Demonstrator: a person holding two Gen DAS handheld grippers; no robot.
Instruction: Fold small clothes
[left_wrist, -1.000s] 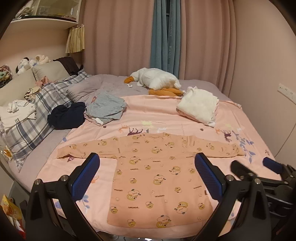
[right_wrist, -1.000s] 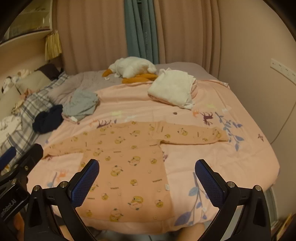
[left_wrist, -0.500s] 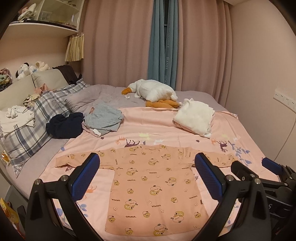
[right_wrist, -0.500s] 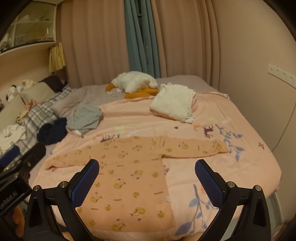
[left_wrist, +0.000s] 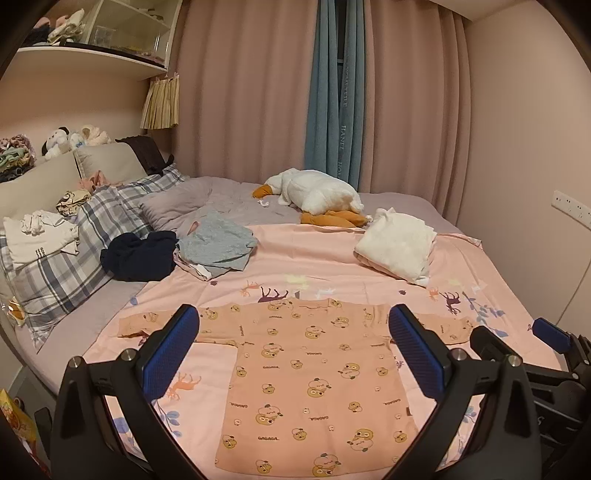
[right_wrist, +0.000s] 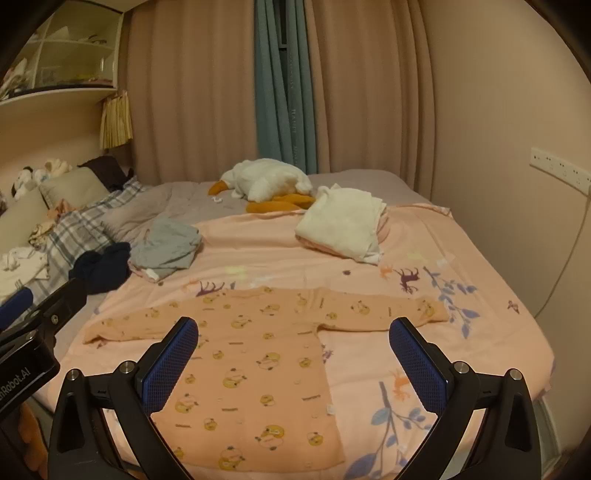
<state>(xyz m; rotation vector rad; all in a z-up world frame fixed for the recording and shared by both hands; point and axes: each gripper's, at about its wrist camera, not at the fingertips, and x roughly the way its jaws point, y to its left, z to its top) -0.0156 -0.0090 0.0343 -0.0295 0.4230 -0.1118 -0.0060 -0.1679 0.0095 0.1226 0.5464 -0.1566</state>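
A small orange long-sleeved shirt (left_wrist: 314, 384) with a cartoon print lies flat on the pink sheet (left_wrist: 317, 254), sleeves spread to both sides. It also shows in the right wrist view (right_wrist: 255, 365). My left gripper (left_wrist: 295, 354) is open and empty, held above the shirt's near half. My right gripper (right_wrist: 295, 358) is open and empty, above the shirt's right side. The right gripper shows at the right edge of the left wrist view (left_wrist: 517, 339). The left gripper's body shows at the left edge of the right wrist view (right_wrist: 33, 325).
A folded white garment (left_wrist: 397, 245), a grey garment pile (left_wrist: 216, 249) and a dark navy garment (left_wrist: 138, 254) lie further back. A white plush goose (left_wrist: 314, 195) lies near the curtains. Plaid pillows (left_wrist: 70, 254) sit left. A wall stands to the right.
Both grippers have risen and drawn back from the shirt, so it sits lower and smaller in both views. Both stay open. The shirt has not moved.
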